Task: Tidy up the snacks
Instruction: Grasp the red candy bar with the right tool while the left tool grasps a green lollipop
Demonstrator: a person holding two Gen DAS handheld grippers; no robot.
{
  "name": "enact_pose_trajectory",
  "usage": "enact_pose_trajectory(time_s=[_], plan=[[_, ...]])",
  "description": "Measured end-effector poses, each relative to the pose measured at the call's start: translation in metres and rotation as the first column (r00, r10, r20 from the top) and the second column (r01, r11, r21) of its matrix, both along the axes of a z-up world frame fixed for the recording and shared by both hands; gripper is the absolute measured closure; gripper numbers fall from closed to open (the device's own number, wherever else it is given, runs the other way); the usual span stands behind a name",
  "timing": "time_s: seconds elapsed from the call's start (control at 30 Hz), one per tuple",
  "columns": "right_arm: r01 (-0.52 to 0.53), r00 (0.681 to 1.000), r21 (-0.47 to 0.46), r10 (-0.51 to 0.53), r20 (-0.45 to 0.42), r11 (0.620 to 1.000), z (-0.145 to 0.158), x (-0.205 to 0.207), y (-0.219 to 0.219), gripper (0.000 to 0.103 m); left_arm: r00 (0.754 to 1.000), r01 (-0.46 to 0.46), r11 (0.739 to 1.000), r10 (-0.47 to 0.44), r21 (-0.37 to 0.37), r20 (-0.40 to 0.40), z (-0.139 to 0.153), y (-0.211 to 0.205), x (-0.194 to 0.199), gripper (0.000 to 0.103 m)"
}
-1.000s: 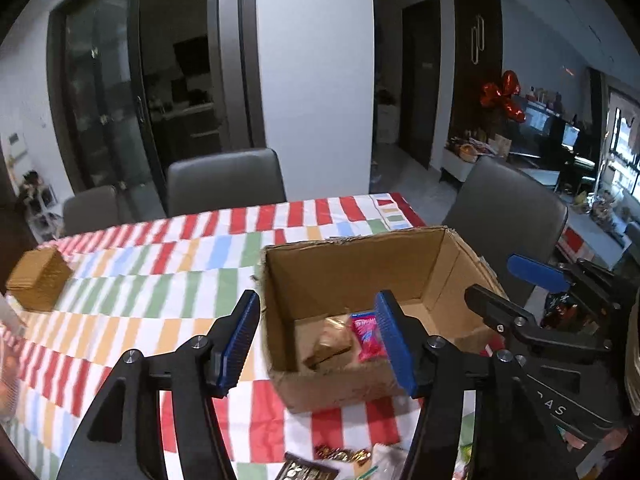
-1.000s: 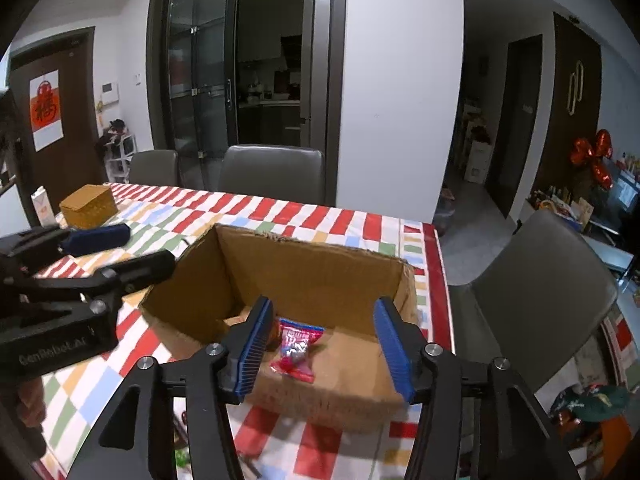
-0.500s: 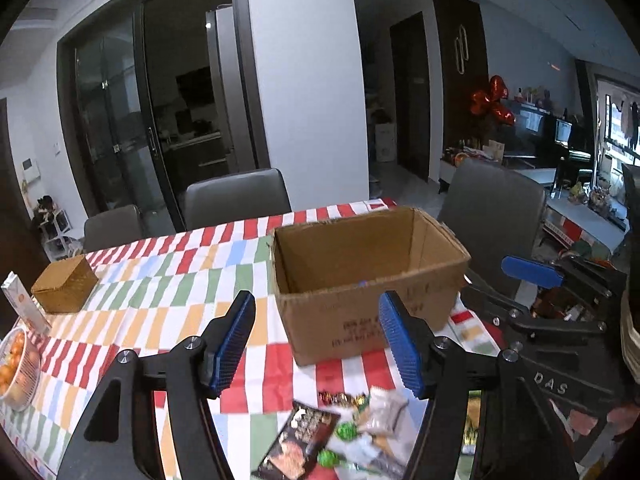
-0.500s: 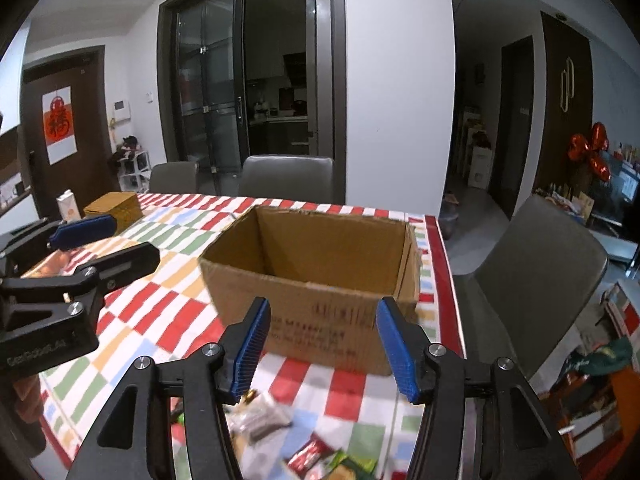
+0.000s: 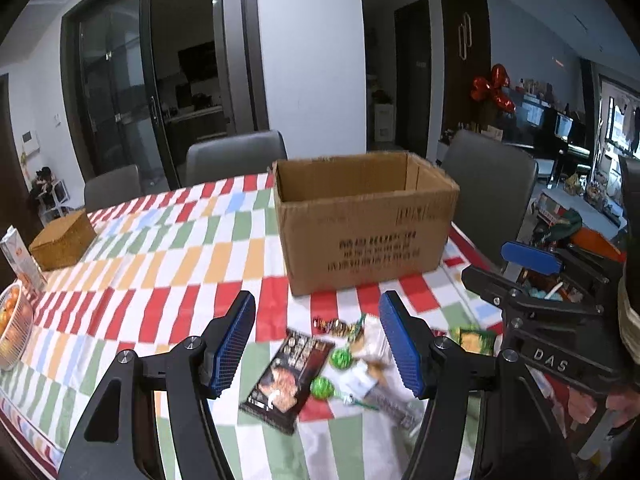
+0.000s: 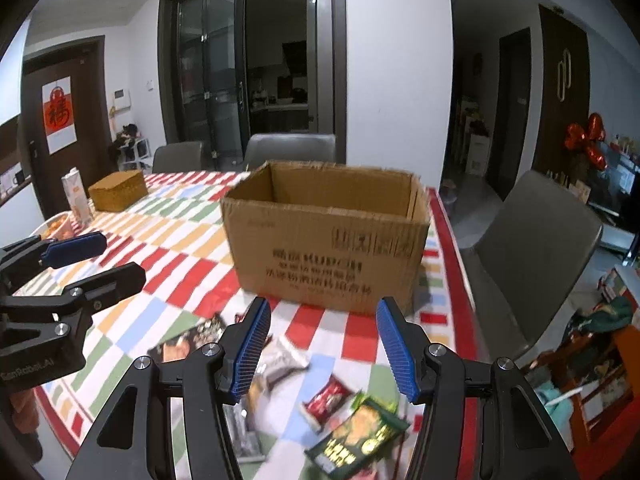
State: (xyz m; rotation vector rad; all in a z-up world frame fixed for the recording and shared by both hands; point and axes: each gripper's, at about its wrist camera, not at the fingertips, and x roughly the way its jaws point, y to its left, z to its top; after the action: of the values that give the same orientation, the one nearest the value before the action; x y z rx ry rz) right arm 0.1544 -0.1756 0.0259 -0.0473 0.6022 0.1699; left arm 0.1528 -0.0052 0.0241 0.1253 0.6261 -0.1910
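Two grippers hang over the table with its striped cloth (image 5: 168, 264), and both are empty. The biggest thing on it is the open cardboard box (image 5: 364, 220), which stands at the far right part of the table; from these views its inside is not visible. The snacks lie in a loose pile on the cloth just in front of the box, near the table edge.

The left gripper (image 5: 318, 344) has its jaws about half open with nothing between the pads; under it lie the dark flat packet (image 5: 288, 380), two green round candies (image 5: 340, 358) and a pale wrapper (image 5: 368, 364). The right gripper (image 6: 320, 354) is also about half open and holds nothing; below it are the green chip bag (image 6: 356, 440), a small red packet (image 6: 326, 398) and a grey sachet (image 6: 280, 364).

I judge the step in hand is to choose and pick the next snack. To do it well, each gripper should take one item only, coming down with the pads on both sides of a packet's narrow edges. The flat packets are thin and slippery, so a grip at a raised corner seems safer. The candies are small and may roll away; they are better left for later.
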Motion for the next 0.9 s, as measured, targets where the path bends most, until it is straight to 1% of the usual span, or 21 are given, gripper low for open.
enact_pose_trajectory(time_s=[0.17, 0.37, 0.57, 0.7, 0.83, 0.9], plan=[[0.008, 0.998, 0.02, -0.006, -0.057, 1.0, -0.022, -0.006, 0.002, 0.047, 0.999, -0.007, 1.0, 0.006, -0.028, -0.051, -0.021, 0.004, -0.011, 0.039], [0.019, 0.993, 0.035, -0.015, -0.119, 0.999, -0.046, -0.009, 0.002, 0.047, 0.994, -0.017, 0.999, 0.013, -0.029, -0.112, -0.048, 0.011, -0.016, 0.039], [0.027, 0.981, 0.043, -0.019, -0.191, 0.999, -0.07, -0.007, 0.004, 0.047, 0.986, -0.023, 0.999, 0.018, -0.033, -0.166, -0.075, 0.014, -0.01, 0.04], [0.043, 0.97, 0.05, -0.03, -0.24, 0.998, -0.085, -0.001, 0.001, 0.047, 0.979, -0.025, 0.999, 0.015, -0.048, -0.204, -0.089, 0.015, -0.002, 0.043], [0.062, 0.961, 0.049, -0.046, -0.271, 0.997, -0.095, 0.007, -0.002, 0.047, 0.976, -0.019, 0.999, 0.008, -0.048, -0.217, -0.1, 0.015, 0.004, 0.045], [0.067, 0.959, 0.05, -0.05, -0.279, 0.997, -0.098, 0.009, -0.003, 0.048, 0.974, -0.019, 0.998, 0.007, -0.052, -0.228, -0.105, 0.014, 0.008, 0.05]])
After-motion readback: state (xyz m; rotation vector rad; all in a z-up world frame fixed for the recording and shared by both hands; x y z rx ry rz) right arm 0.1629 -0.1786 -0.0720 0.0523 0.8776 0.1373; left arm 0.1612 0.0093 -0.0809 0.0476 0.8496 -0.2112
